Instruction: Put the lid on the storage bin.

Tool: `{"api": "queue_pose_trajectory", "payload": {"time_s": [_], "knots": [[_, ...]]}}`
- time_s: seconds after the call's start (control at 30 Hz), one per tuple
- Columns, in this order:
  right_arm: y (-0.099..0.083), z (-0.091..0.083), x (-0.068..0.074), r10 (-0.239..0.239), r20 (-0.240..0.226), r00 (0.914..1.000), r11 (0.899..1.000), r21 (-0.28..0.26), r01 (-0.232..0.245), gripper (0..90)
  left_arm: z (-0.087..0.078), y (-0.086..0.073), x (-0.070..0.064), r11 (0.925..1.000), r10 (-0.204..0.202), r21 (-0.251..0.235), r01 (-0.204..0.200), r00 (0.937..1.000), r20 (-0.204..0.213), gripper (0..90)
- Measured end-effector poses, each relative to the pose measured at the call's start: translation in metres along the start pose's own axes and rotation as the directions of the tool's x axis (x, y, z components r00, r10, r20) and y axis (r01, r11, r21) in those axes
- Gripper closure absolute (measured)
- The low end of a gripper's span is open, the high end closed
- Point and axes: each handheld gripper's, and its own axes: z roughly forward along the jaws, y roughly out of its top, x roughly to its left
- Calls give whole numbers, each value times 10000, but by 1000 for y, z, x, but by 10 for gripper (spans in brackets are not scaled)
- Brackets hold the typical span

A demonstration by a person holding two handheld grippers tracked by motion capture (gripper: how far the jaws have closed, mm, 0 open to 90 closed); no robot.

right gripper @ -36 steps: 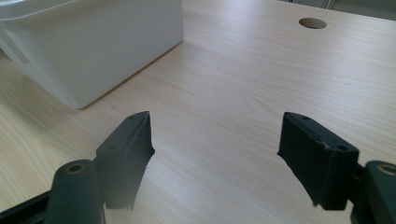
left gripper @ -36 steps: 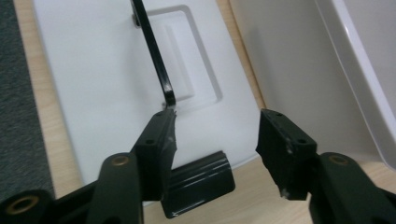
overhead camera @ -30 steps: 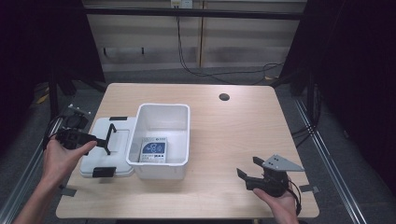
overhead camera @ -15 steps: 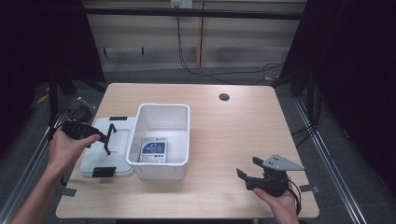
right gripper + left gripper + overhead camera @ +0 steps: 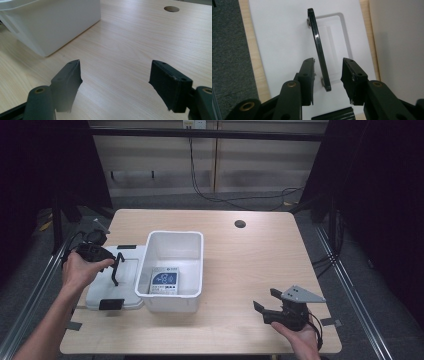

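Left claw (image 5: 327,75) is open with its jaws either side of the black handle (image 5: 318,47) on the white lid (image 5: 107,287), which lies flat on the worktop (image 5: 250,265) beside the bin (image 5: 172,265). If it closes off-centre, I reckon that thin handle slips out or the lid tilts as it lifts. The left gripper view shows the handle between the jaws; the high view shows the right claw (image 5: 266,306) open and idle, well apart.

Light wooden table (image 5: 260,270), round cable hole (image 5: 240,224) near far edge, blue-labelled packet (image 5: 164,281) inside white bin (image 5: 192,240)
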Motion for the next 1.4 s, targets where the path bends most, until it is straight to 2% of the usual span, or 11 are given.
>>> {"api": "queue_pose_trajectory", "payload": {"time_s": [0.2, 0.3, 0.57, 0.63, 0.8, 1.0, 1.4], "knots": [[0, 1, 0, 25, -32, 10000, 10000, 55, -24, 245, 10, 4, 0, 9996, -138, 249, 142, 9997, -185, 660], [0, 1, 0, -8, 8, 10000, 10000, 64, 8, 246, 13, 8, 0, 9994, -49, 329, 59, 9996, -283, 661], [-1, -1, -2, 66, 54, 10000, 10000, 40, -66, 246, 21, 18, -2, 9969, -274, 728, 309, 9984, -494, 710], [-1, -1, -2, 92, 50, 9999, 10000, 36, -92, 246, 23, 21, -1, 9964, -351, 752, 384, 9984, -452, 719], [-1, 0, -2, 73, 10, 10000, 10000, 62, -73, 244, 27, 25, -2, 9943, -681, 778, 730, 9956, -645, 771], [-1, 0, -1, 80, -37, 10000, 9999, 116, -80, 242, 35, 30, -8, 9917, -547, 1107, 647, 9943, -912, 796], [-1, 2, -1, 102, -68, 9999, 9998, 190, -101, 239, 36, 31, -6, 9872, -792, 1301, 925, 9914, -1039, 817]]}}
